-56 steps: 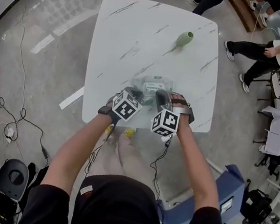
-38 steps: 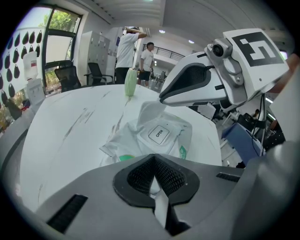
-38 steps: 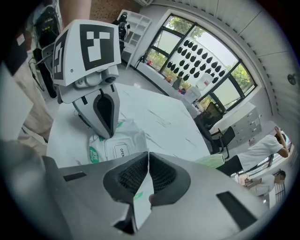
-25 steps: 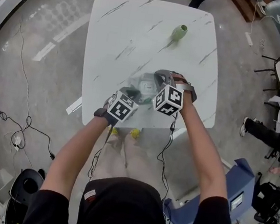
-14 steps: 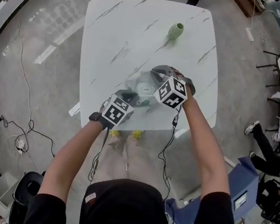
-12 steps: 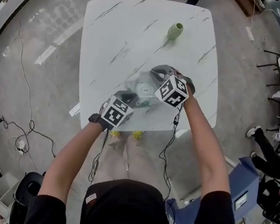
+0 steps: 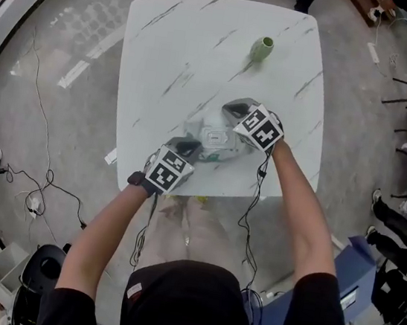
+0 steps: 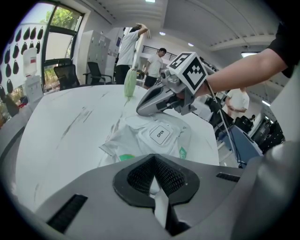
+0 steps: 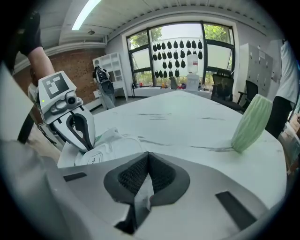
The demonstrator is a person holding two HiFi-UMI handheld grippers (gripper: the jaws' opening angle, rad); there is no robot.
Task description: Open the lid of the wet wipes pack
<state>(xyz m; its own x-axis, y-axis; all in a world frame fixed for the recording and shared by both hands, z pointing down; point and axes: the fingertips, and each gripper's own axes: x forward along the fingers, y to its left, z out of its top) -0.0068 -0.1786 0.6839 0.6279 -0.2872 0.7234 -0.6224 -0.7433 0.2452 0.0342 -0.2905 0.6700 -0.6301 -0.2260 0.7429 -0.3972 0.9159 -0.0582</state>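
The white wet wipes pack [image 7: 213, 138] lies crumpled near the front of the marble table [image 7: 173, 56]. Its square lid flap marked OPEN [image 8: 160, 134] lies flat and closed on top. My left gripper [image 7: 190, 147] is at the pack's near left edge, and in the left gripper view [image 8: 157, 187] its jaws are shut on a strip of the white film. My right gripper [image 7: 235, 110] sits at the pack's far right corner. In its own view [image 9: 143, 185] the jaws are shut with a pale strip of film pinched between them. The pack [image 9: 101, 150] lies to its left.
A pale green vase [image 7: 261, 50] stands upright at the table's far side, beyond the right gripper. The table's front edge [image 7: 207, 188] runs just behind the left gripper. Cables, chairs and a blue box [image 7: 351, 261] stand on the floor around. People stand beyond the table [image 8: 129, 44].
My right gripper has rolled and sunk toward the table at the pack's far right corner. The left gripper has stayed at the pack's near edge.
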